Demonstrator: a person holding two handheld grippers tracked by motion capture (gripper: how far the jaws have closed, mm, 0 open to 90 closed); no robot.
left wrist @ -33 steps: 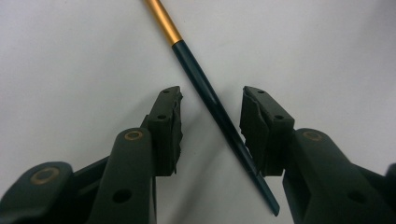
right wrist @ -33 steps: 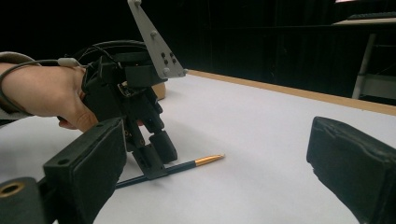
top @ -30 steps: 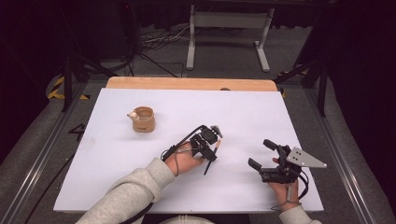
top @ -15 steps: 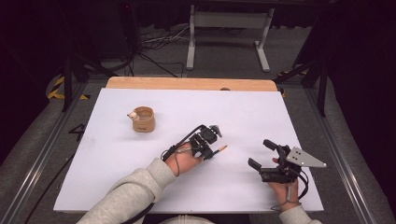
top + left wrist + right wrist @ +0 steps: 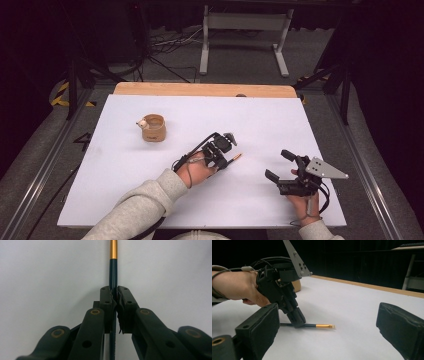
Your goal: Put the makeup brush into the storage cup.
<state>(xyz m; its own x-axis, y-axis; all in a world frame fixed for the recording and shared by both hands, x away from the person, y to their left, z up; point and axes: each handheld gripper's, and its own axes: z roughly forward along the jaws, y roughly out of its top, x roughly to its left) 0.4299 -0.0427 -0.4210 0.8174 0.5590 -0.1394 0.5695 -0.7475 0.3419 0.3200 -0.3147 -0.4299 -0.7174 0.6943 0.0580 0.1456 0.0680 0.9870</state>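
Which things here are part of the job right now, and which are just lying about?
In use: pencil, clamped in the left gripper, lying on the table.
Idle: right gripper, open and empty; wooden cup, standing apart at far left.

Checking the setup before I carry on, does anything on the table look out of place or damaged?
Nothing stands out. The left gripper is shut on a thin dark brush lying flat on the white table; the wooden cup stands upright.

black two-jaw grippers point(image 5: 224, 154) (brass-ringed pivots), looping black cables, grey triangular plate point(image 5: 325, 169), grey sleeves point(image 5: 137, 207).
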